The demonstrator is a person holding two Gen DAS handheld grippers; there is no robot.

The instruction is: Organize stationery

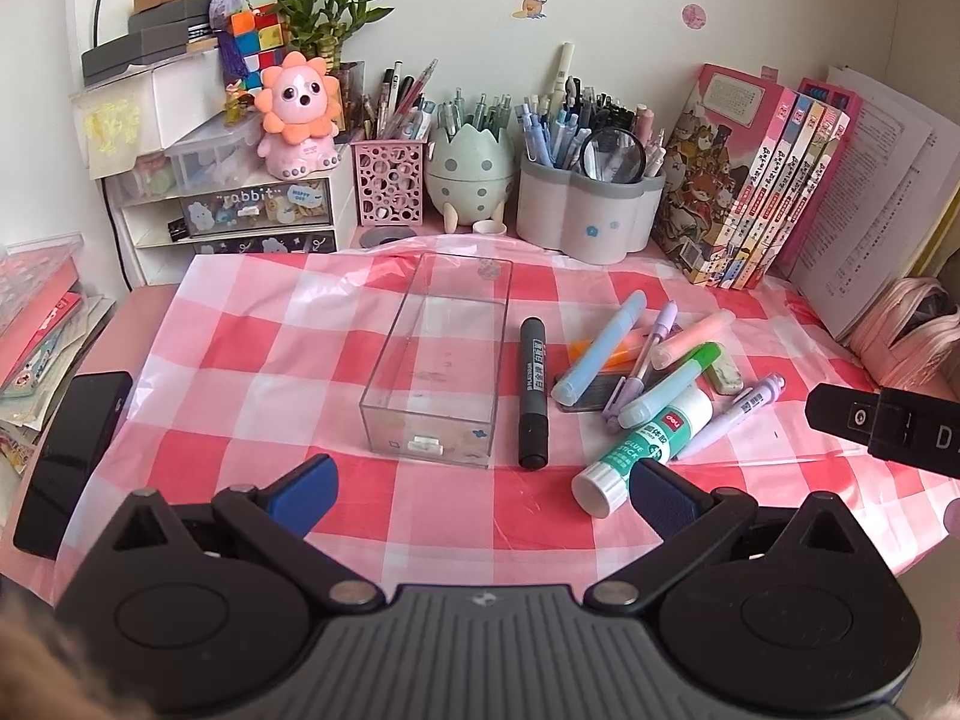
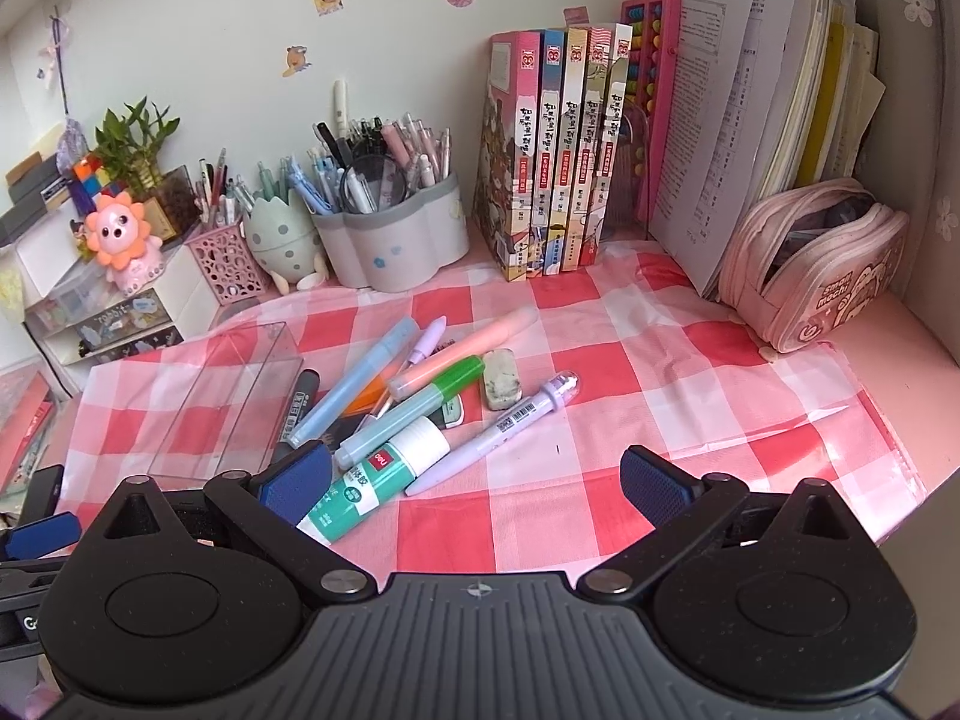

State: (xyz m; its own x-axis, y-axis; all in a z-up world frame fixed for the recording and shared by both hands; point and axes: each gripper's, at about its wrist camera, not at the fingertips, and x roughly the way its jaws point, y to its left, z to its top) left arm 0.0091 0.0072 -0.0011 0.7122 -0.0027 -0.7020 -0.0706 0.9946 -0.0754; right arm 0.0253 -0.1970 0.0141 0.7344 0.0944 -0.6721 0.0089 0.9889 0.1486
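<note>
Glue stick (image 2: 375, 483) lies just ahead-left of right hand-held gripper (image 2: 477, 483), long axis diagonal, nearer it than left hand-held gripper (image 1: 483, 495); both spread wide, empty, clear box (image 1: 438, 360) unfilled.

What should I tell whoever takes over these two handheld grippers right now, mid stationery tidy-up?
Left gripper: open, empty, hovering in front of the clear plastic rectangular box.
Right gripper: open, empty, near the white and green glue stick.
The box sits empty on the pink checked cloth.
Black marker lies beside the box; the highlighters, lilac pens and white eraser are piled to its right.
Done: nothing boxed yet.
Left: everything, presumably into the box.
</note>
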